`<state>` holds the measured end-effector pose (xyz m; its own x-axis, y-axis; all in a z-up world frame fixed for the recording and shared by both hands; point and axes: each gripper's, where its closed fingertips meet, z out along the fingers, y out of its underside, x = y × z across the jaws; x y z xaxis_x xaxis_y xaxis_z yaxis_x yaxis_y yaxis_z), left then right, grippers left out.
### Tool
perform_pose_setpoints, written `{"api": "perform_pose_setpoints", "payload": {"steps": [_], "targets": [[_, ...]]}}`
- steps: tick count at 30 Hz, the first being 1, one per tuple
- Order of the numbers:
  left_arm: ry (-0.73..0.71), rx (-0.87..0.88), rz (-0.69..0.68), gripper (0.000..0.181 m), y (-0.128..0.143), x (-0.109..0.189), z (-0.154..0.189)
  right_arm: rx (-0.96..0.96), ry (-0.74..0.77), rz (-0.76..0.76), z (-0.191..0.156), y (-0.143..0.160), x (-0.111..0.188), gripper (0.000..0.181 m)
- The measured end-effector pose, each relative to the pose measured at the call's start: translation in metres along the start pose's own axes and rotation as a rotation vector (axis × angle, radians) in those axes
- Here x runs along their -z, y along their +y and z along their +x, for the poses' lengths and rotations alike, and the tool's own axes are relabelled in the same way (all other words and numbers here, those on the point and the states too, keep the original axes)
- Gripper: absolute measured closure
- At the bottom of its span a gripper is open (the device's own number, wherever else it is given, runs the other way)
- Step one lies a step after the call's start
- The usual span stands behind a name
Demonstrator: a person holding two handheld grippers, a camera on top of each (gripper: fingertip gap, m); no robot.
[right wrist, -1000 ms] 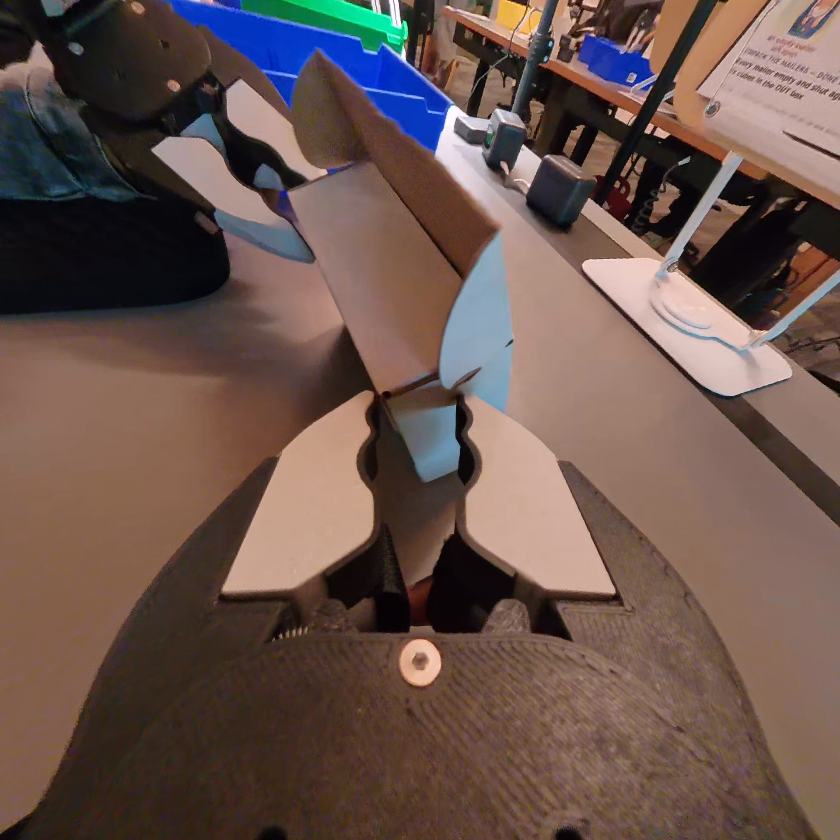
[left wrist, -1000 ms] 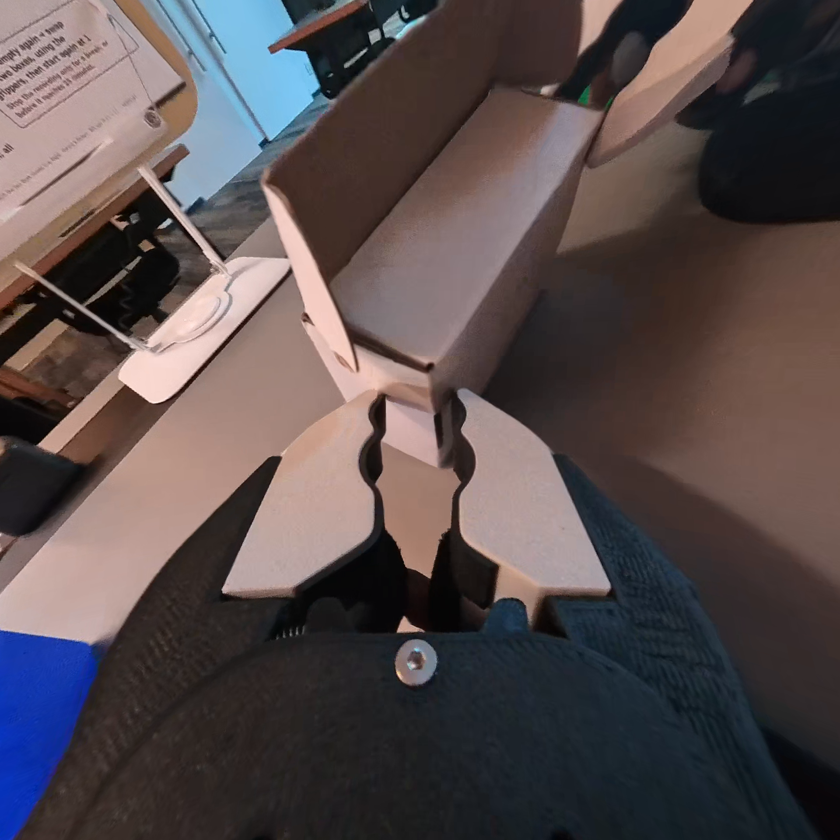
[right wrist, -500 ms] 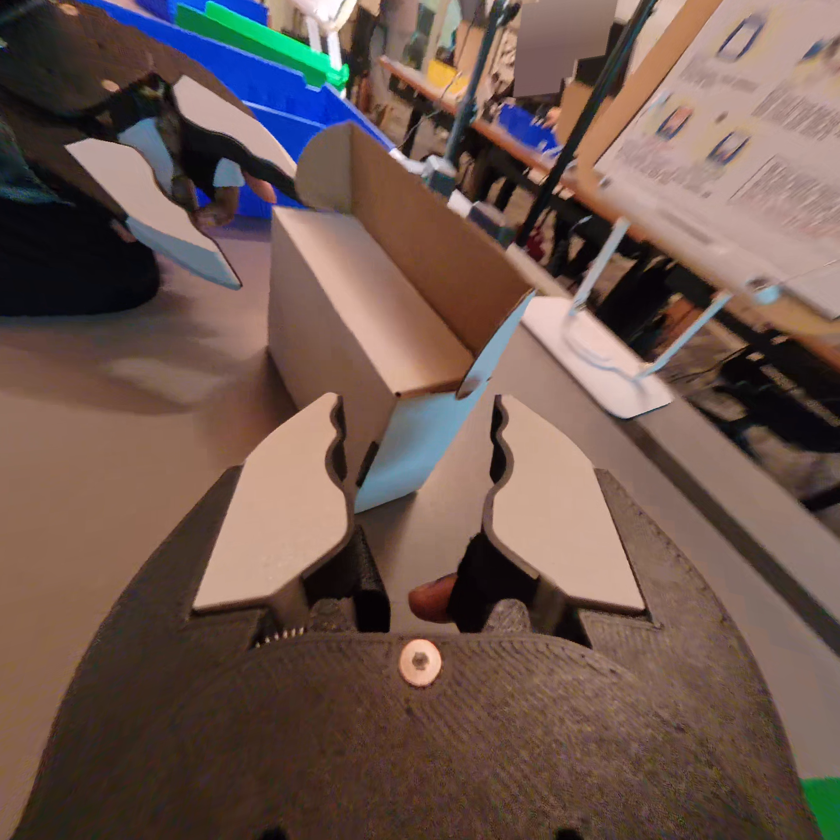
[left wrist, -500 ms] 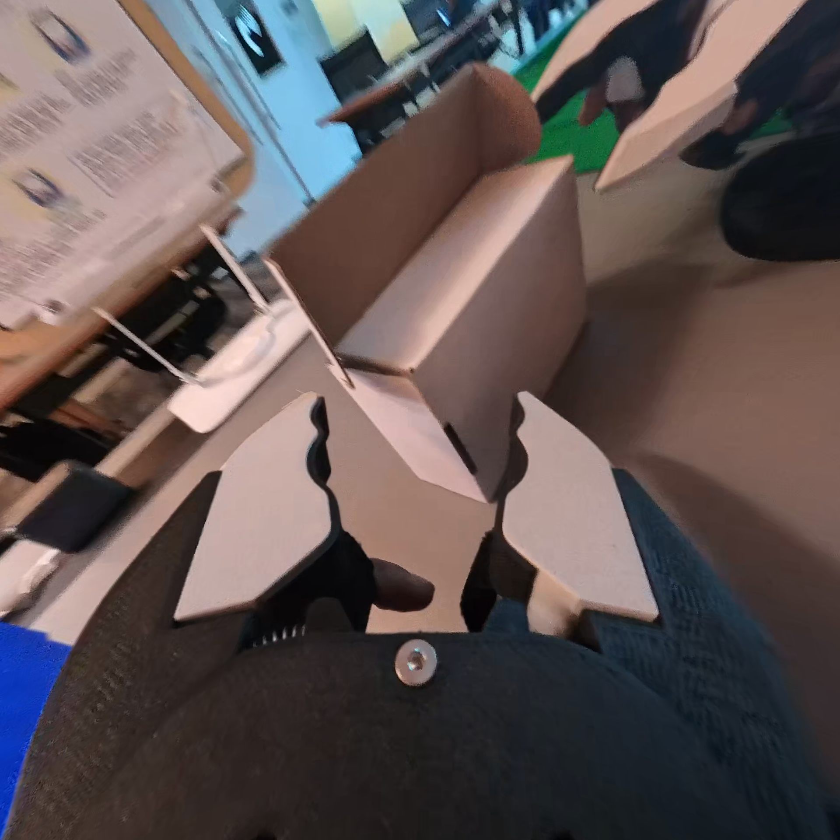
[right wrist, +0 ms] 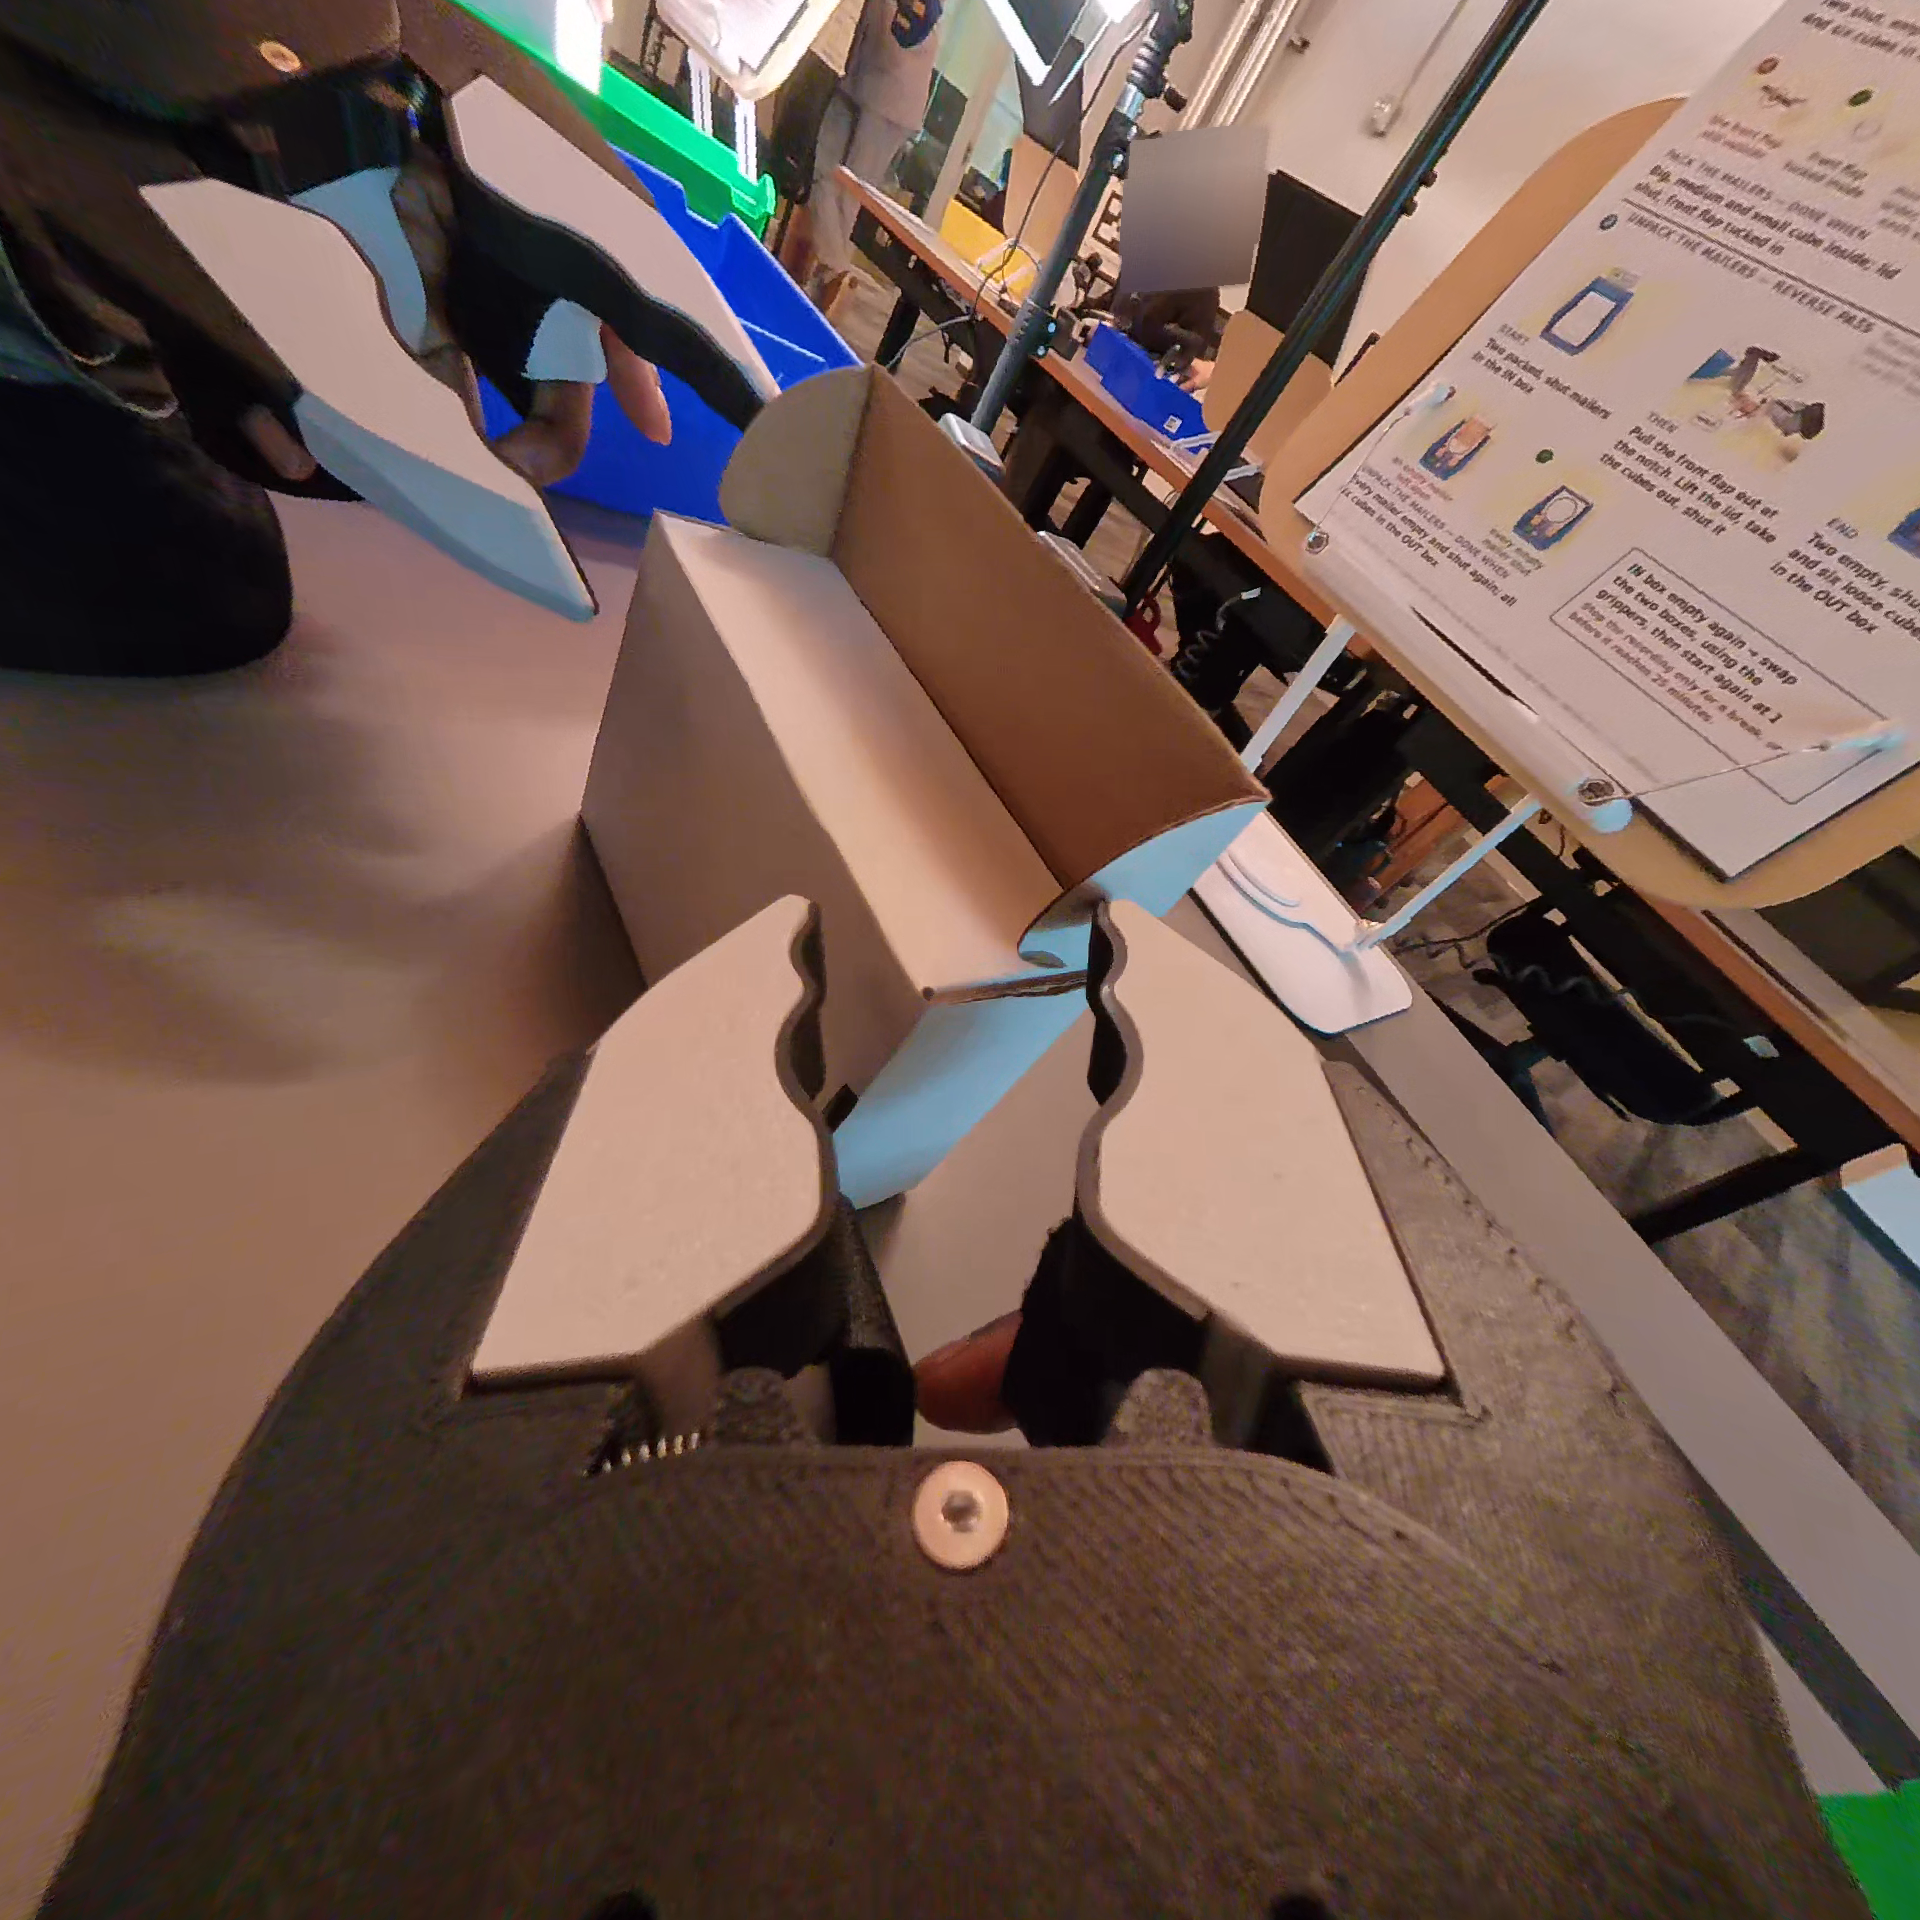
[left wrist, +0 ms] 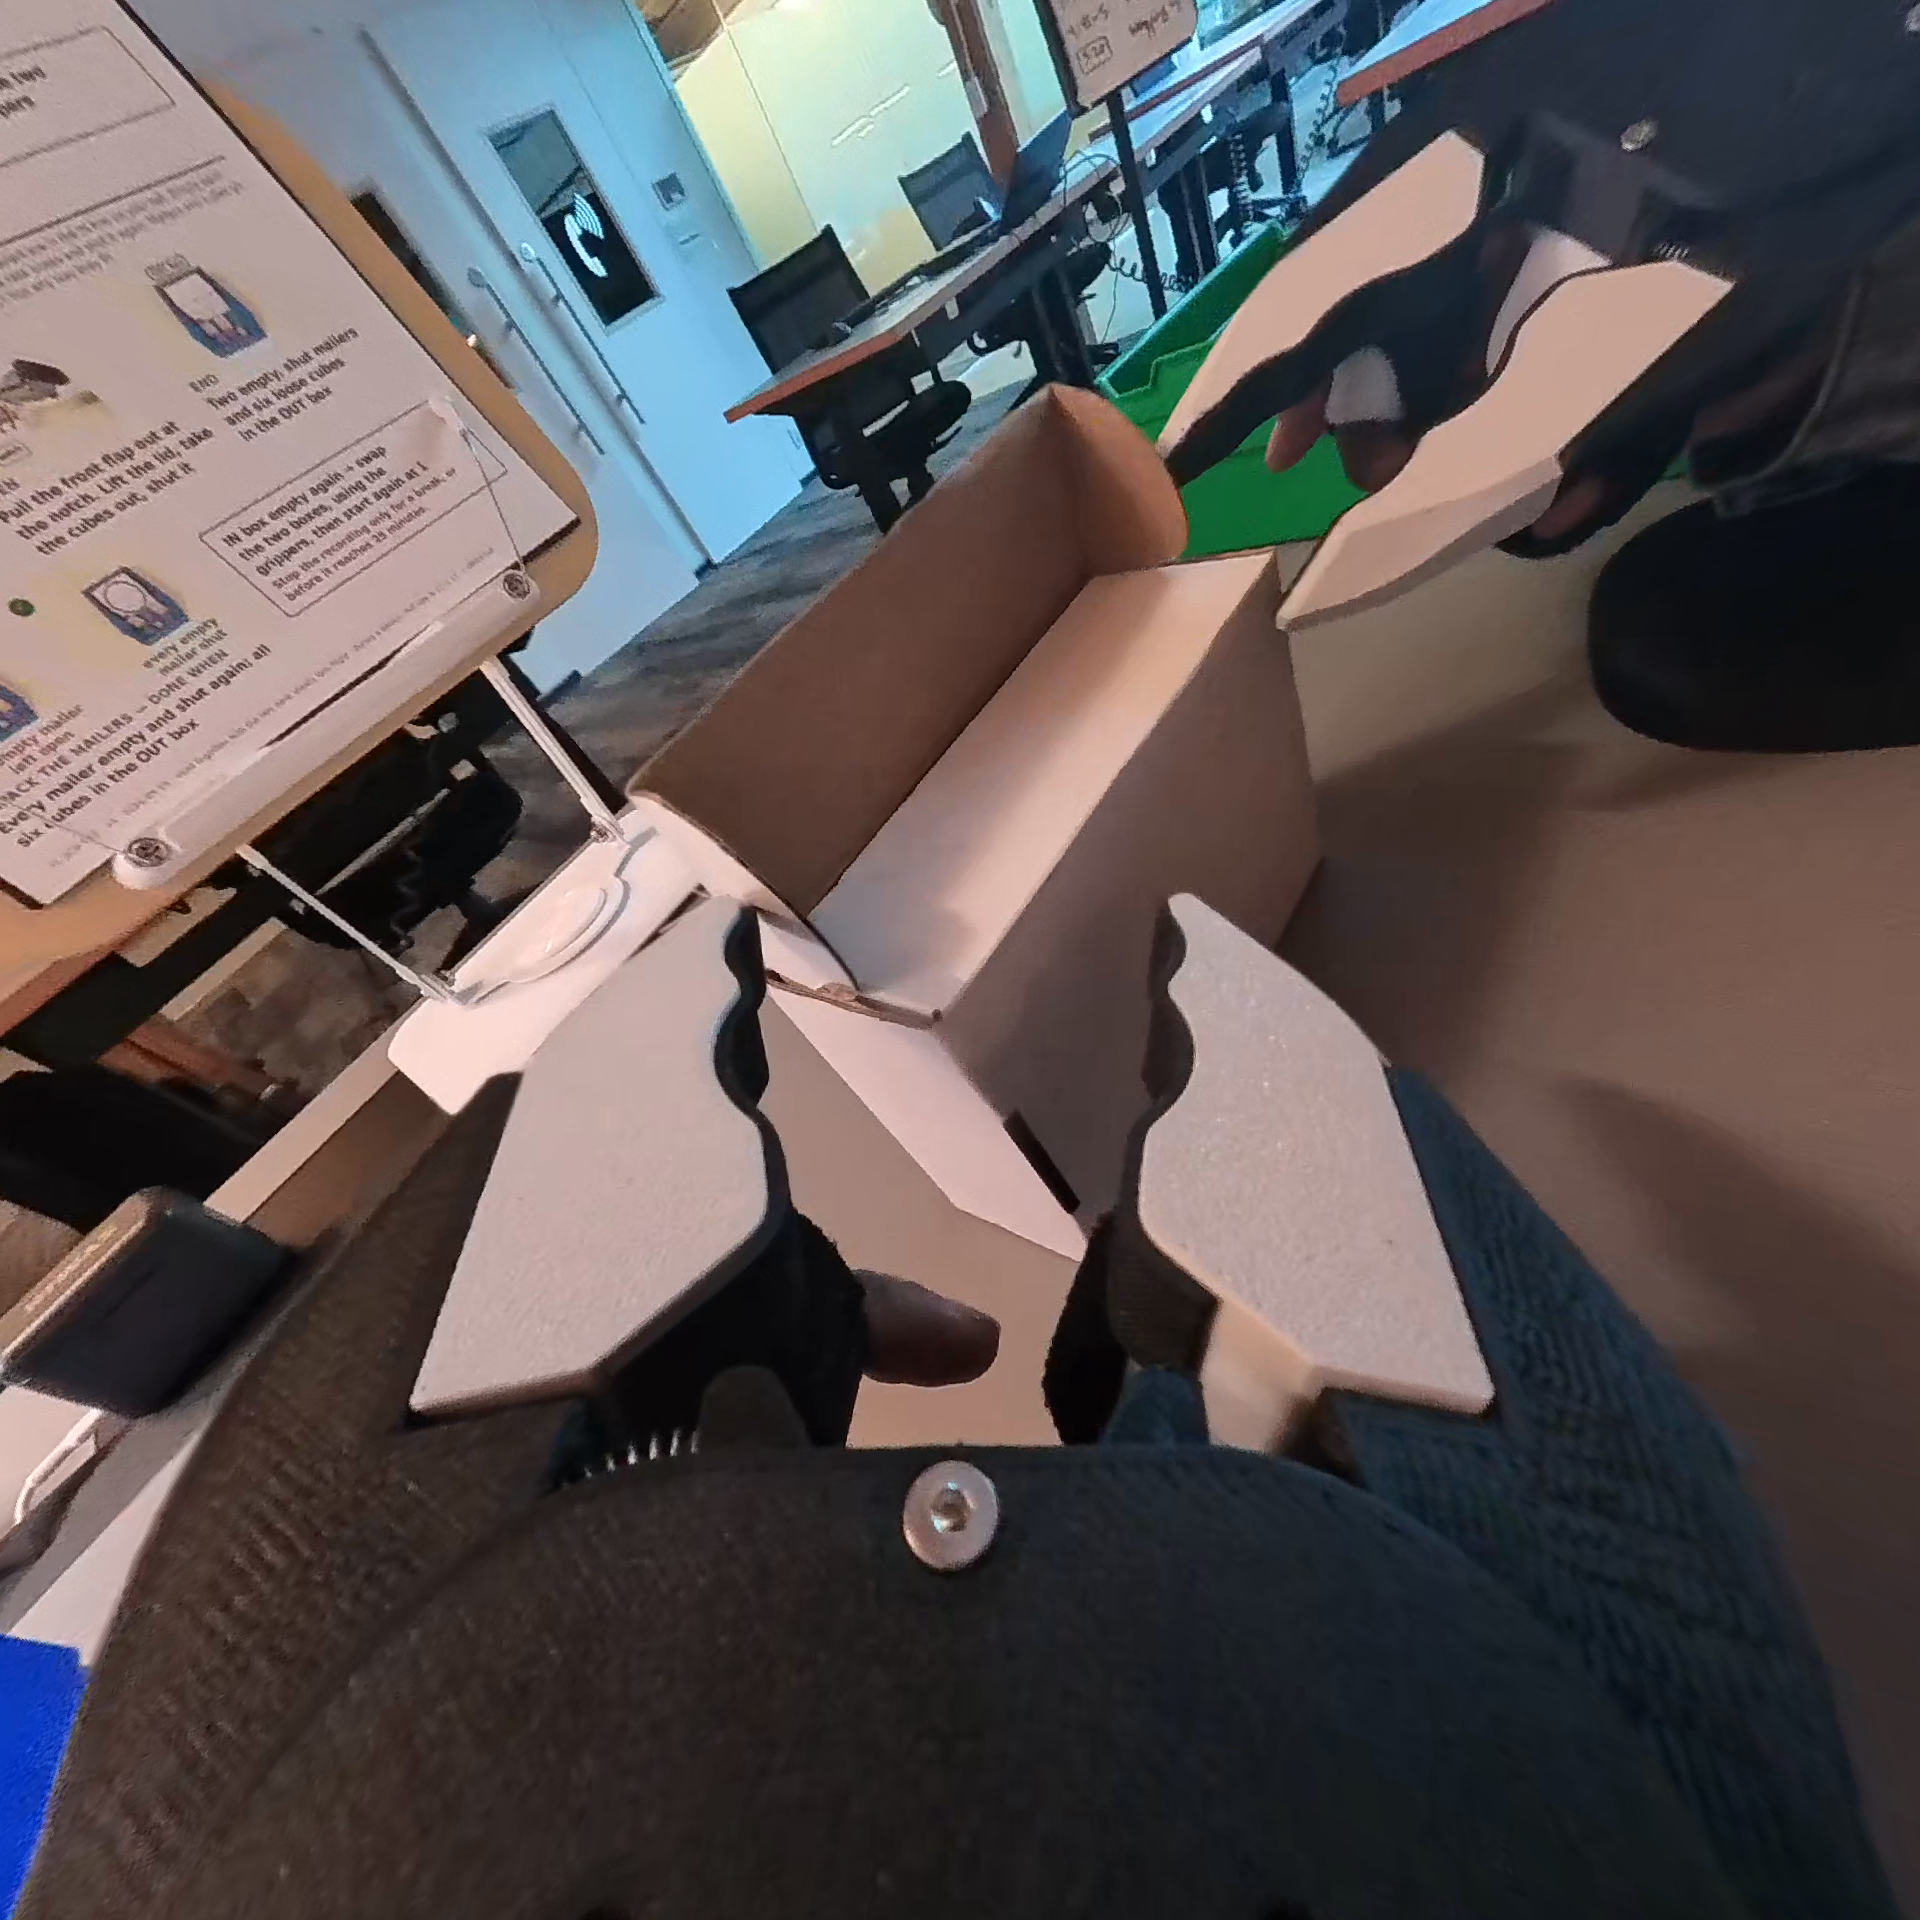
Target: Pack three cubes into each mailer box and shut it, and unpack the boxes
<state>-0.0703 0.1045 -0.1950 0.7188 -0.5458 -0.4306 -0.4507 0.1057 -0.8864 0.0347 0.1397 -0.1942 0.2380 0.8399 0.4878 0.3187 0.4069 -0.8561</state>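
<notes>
Mailer box (left wrist: pixel 1091 790) frame centre, resting on table (left wrist: pixel 1610 987), front flap raised. Left gripper (left wrist: pixel 956 925) spread wide, gripping nothing, box end flap between fingers. Right gripper (right wrist: pixel 951 935) likewise parted, empty, at opposite end. Instruction board (right wrist: pixel 1662 436) upper right.

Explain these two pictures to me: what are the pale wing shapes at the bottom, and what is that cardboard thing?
There is no robot here. A person holds a hand tool in each hand, each with a two-finger claw and a camera looking along its fingers. One picture comes from the left claw, the other from the right claw; the pale wings are their fingers. Each picture also shows the other claw farther off. Between them, on a grey table, stands a cardboard mailer box with its long flap upright. Both claws are open and hold nothing; each has an end of the box in front of it. Behind stand an instruction board and coloured bins.
</notes>
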Motion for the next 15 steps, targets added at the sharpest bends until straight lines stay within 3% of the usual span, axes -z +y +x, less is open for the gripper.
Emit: {"api": "perform_pose_setpoints", "payload": {"steps": [9, 15], "targets": [[0.012, 0.033, -0.001, 0.111, -0.01, -0.002, 0.002, 0.042, 0.01, -0.036, 0.003, 0.006, 0.001, 0.14], [-0.04, -0.078, -0.072, 0.114, 0.009, -0.009, 0.003, 0.084, 0.011, -0.075, 0.004, 0.014, 0.001, 0.145]]}}
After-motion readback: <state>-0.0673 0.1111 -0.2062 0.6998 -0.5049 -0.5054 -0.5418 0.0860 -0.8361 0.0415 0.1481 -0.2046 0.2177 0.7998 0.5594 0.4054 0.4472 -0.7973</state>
